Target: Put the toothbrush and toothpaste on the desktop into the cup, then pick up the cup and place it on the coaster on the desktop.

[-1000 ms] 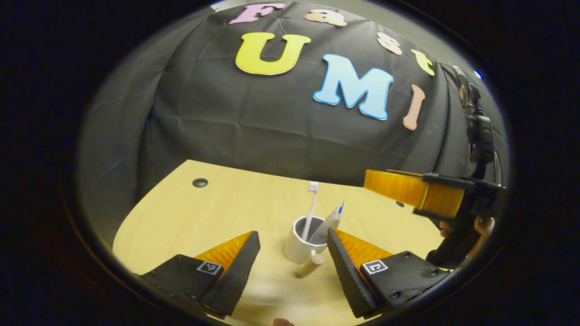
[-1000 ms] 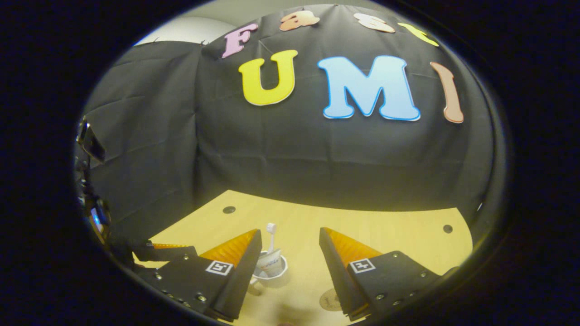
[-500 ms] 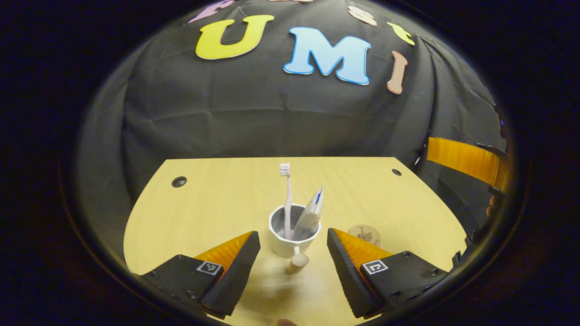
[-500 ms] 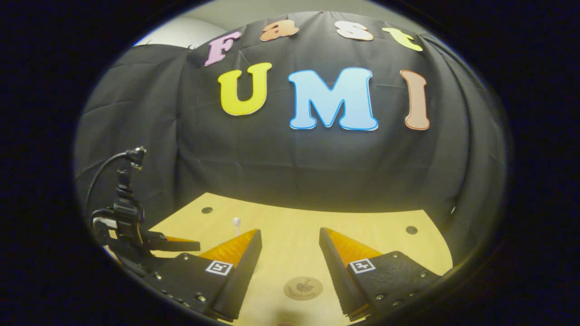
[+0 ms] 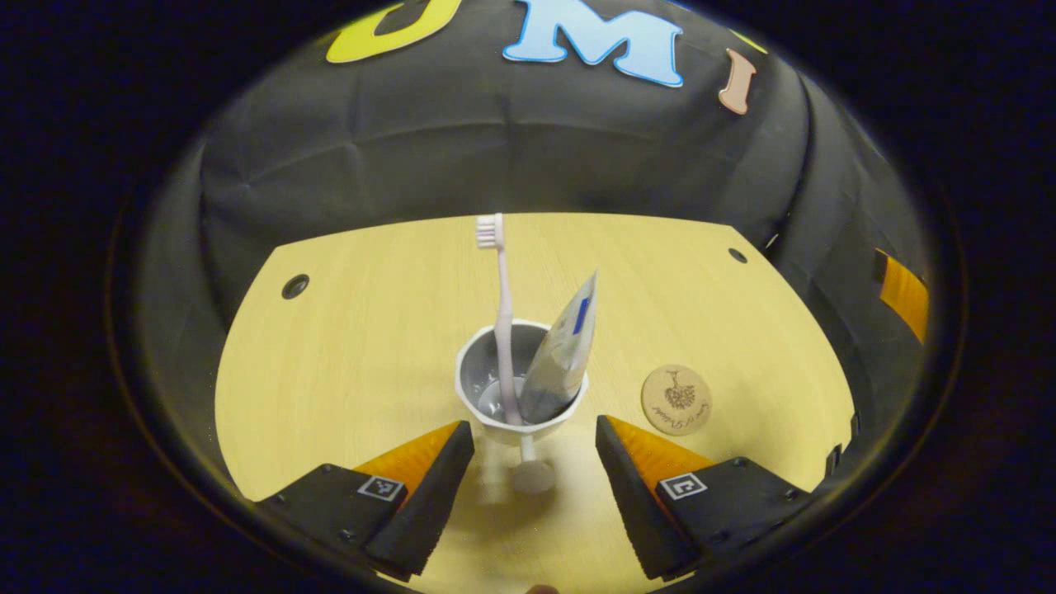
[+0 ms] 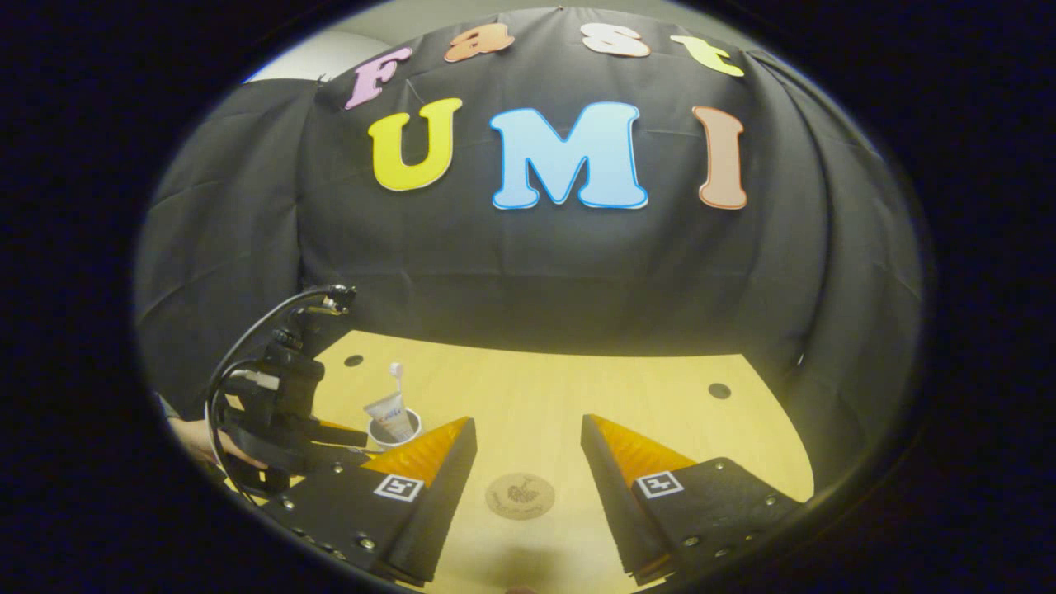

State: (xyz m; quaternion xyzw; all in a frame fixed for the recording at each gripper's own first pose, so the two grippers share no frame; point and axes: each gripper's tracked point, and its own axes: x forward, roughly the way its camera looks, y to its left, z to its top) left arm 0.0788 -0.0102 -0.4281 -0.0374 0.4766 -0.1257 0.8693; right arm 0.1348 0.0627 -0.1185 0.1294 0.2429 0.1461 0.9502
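Cup stands on the desktop directly ahead of the left gripper, just beyond the gap between its fingertips and larger in the left gripper view than half a second ago. The fingers are spread wide, one on each side of the cup's stubby handle, which points back toward the gripper; neither finger touches it. Toothbrush stands in the cup, bristles up, leaning slightly to the gripper's left. Toothpaste leans in the same cup on the gripper's right side, crimped end up. Coaster lies flat on the desktop ahead and to the right of the left gripper, apart from the cup; it sat smaller and nearer the right fingertip in the previous frame. The camera now looks down more steeply, so the interior of the cup is open to view.

Right gripper is held with its fingers spread and nothing between them. The coaster lies in the gap just ahead of them, much as before. In the right gripper view the cup, with the toothbrush and the toothpaste in it, is ahead and to the left, beside the left finger; half a second ago the finger hid all but the bristles. The left gripper is beside the cup, farther into view than earlier.
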